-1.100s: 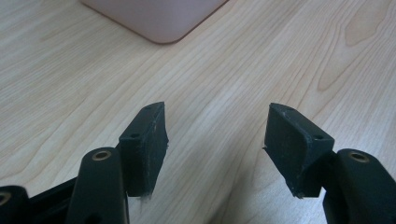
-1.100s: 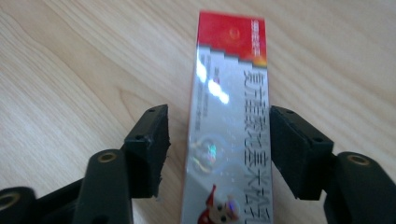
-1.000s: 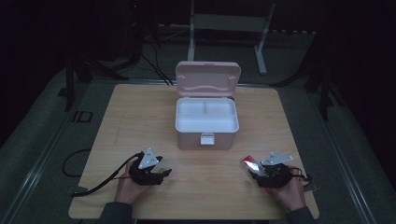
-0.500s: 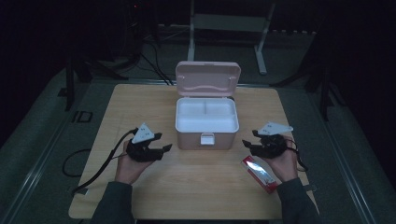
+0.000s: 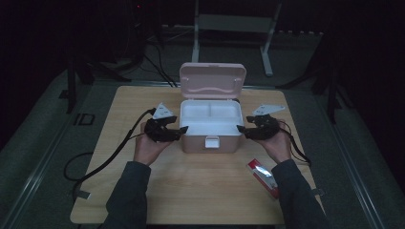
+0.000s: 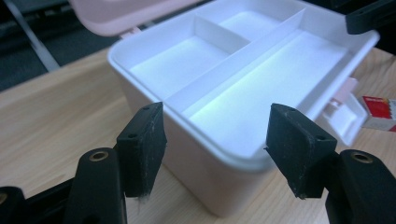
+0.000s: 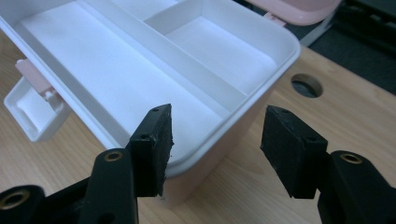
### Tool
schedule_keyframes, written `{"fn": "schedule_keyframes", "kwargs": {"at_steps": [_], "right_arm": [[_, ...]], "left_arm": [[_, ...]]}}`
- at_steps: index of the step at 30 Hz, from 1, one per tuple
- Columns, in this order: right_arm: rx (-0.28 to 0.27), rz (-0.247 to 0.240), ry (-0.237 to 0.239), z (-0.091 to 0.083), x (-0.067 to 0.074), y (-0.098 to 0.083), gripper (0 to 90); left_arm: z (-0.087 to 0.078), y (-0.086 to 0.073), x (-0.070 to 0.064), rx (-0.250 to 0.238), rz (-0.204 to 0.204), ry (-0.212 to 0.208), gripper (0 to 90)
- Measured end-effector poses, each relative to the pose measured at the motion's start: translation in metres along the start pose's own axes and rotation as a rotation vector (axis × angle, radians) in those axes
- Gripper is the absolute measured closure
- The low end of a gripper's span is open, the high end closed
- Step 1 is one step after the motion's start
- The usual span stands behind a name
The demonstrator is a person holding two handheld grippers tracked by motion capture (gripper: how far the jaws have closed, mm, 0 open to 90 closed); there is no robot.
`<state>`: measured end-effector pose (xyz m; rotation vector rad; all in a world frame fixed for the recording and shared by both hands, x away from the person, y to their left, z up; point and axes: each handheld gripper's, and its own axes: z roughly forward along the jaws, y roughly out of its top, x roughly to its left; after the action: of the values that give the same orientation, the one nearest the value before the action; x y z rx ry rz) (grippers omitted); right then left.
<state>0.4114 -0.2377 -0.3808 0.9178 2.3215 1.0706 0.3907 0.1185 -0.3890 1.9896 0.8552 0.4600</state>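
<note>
While you look down from the high view, your left gripper and right gripper flank the open box mid-table, a red packet lying nearer you, and each gripper view shows jaws apart, empty, framing a box corner.

The floor mat carries pale letters reading "ID", out beyond the left-hand fingers. Print on the red packet near the right-hand fingers is too small to read.
</note>
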Motion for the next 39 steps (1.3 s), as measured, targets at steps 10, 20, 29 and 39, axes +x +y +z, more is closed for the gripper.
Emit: {"fn": "schedule_keyframes", "kwargs": {"at_steps": [10, 20, 29, 39], "right_arm": [[0.017, 0.026, 0.055, 0.010, -0.003, 0.000, 47.1], [0.030, 0.021, 0.054, -0.001, 0.005, -0.006, 47.6], [0.032, 0.011, 0.056, -0.016, 0.016, -0.016, 47.6], [0.042, 0.009, 0.070, -0.021, 0.022, -0.018, 47.3]], "left_arm": [[0.017, 0.001, 0.001, 0.057, -0.043, 0.000, 39.2], [0.010, -0.002, -0.011, 0.071, -0.030, -0.004, 39.6], [0.000, -0.008, -0.026, 0.072, -0.008, -0.017, 40.1], [-0.004, -0.012, -0.029, 0.067, -0.007, -0.014, 42.4]]}}
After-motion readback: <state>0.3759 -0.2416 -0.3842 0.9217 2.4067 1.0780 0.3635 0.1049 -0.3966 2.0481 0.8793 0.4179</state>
